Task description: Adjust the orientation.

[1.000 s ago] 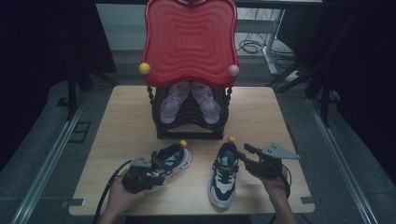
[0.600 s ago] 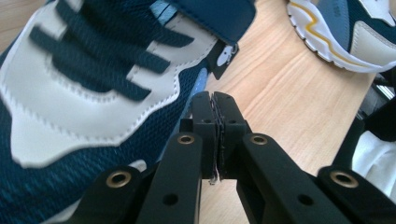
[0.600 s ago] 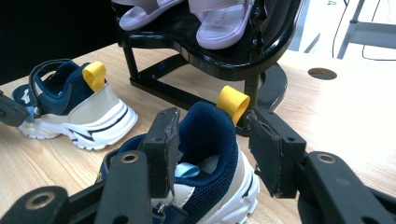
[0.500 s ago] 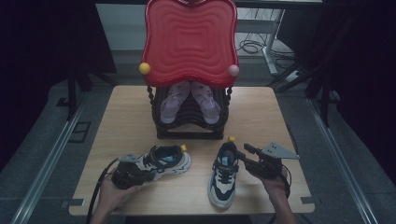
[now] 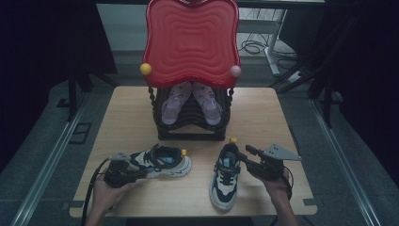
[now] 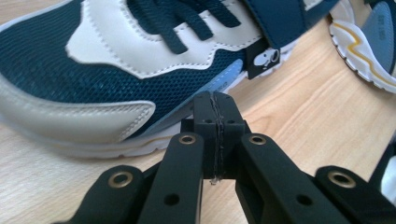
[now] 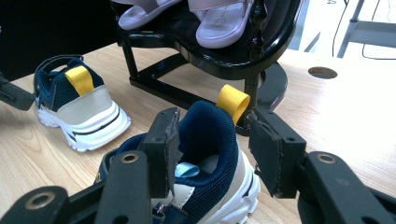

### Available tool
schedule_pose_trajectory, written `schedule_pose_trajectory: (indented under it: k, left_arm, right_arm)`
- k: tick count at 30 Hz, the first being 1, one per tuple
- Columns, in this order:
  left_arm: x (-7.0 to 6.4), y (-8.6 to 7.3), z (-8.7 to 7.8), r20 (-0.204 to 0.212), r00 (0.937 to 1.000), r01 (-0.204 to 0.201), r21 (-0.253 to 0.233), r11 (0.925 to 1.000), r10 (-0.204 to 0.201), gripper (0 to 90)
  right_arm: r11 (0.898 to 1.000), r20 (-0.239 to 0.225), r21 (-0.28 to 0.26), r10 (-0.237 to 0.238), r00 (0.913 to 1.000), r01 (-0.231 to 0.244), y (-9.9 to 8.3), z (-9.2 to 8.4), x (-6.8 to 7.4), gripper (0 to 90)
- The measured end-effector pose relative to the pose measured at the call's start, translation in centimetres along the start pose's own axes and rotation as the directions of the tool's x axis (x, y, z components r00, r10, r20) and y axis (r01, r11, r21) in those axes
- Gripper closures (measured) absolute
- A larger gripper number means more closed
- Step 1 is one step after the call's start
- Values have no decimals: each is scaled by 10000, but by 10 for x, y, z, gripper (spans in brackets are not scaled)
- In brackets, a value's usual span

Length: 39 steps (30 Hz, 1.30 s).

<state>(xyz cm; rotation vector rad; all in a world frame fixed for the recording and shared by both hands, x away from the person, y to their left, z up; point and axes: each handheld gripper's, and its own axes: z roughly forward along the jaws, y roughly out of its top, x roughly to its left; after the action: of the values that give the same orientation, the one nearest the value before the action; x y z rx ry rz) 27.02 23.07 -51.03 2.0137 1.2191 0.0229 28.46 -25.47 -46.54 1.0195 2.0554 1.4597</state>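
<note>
Jaws of left gripper: clenched on nothing, tips meeting just beside the toe of a navy mesh and cream leather child's sneaker lying crosswise at 7 o'clock on the pale wooden surface. Jaws of right gripper: spread, straddling the heel collar of the matching navy and cream sneaker with yellow pull tab at 5 o'clock, pads not visibly pressing. Black rack with red wavy back panel at 12 o'clock, pink sandals on it. Handling advice: nudge the crosswise toe gently with the closed tips to square it with its mate. Hands low, grippers near level, pointing inward.
</note>
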Motion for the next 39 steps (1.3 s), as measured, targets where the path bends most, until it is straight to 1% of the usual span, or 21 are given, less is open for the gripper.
schedule_pose_trajectory:
  k: [2,3,7,17,23,28,30,39]
  left_arm:
    - [3,-1,-1,-163,9998,109,-88,9999,-111,895]
    - [4,-1,-1,-182,9997,153,-121,9998,-155,895]
    - [9,-1,-2,-439,9987,262,-275,9993,-274,895]
    - [18,1,1,-832,9943,603,-711,9956,-661,895]
    - [25,5,4,-861,9918,860,-999,9913,-947,895]
    - [28,7,6,-866,9907,954,-1115,9892,-1053,895]
    - [29,7,7,-866,9893,1063,-1220,9868,-1173,894]
    - [33,14,11,-1081,9879,974,-1219,9878,-1108,887]
  right_arm:
    - [10000,-6,1,-9,10000,9,0,0,0,527]
    - [10000,-10,1,-2,10000,2,0,0,0,527]
    - [10000,-9,7,-15,10000,15,0,1,1,527]
    - [10000,-55,46,-69,10000,69,0,2,3,527]
    - [10000,-22,12,-32,10000,32,1,2,3,527]
    - [10000,-26,-13,-91,10000,91,1,2,4,527]
    - [10000,-29,-6,-64,10000,64,1,2,4,529]
    - [10000,5,-4,-16,10000,16,1,1,3,529]
